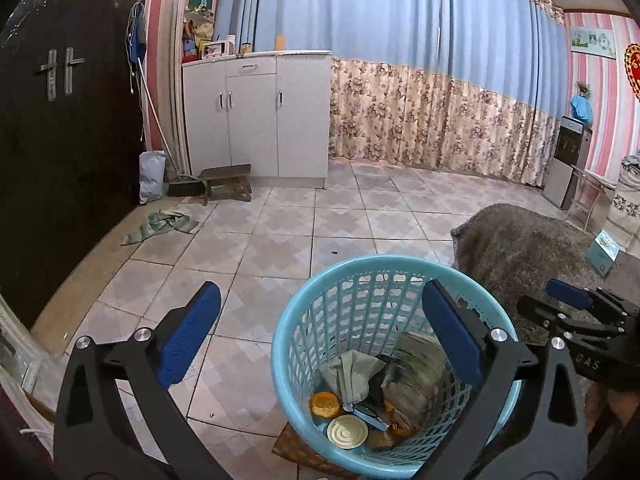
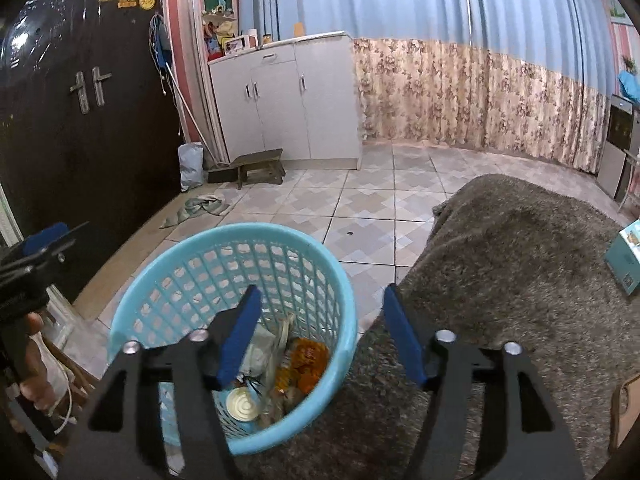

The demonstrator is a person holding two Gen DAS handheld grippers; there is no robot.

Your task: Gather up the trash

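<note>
A light-blue plastic basket (image 1: 320, 312) (image 2: 192, 256) stands on the tiled floor beside a shaggy grey rug. Inside lie a round tin lid (image 1: 347, 432) (image 2: 243, 404), orange wrappers (image 1: 325, 404) (image 2: 308, 356), a grey-green crumpled piece (image 1: 348, 372) and a blurred packet (image 1: 416, 376). My left gripper (image 1: 320, 332) hangs open above the basket's left rim with nothing between its blue pads. My right gripper (image 2: 322, 340) is open over the basket's right rim, also empty; it shows at the right edge of the left wrist view (image 1: 572, 300).
A small teal box (image 2: 624, 256) (image 1: 604, 250) lies on the rug (image 2: 520, 260) at the right. A green cloth (image 1: 160, 226) lies on the floor (image 1: 280, 240) near the dark door. A white cabinet (image 1: 256, 116), low wooden stool (image 1: 226, 180) and broom stand behind.
</note>
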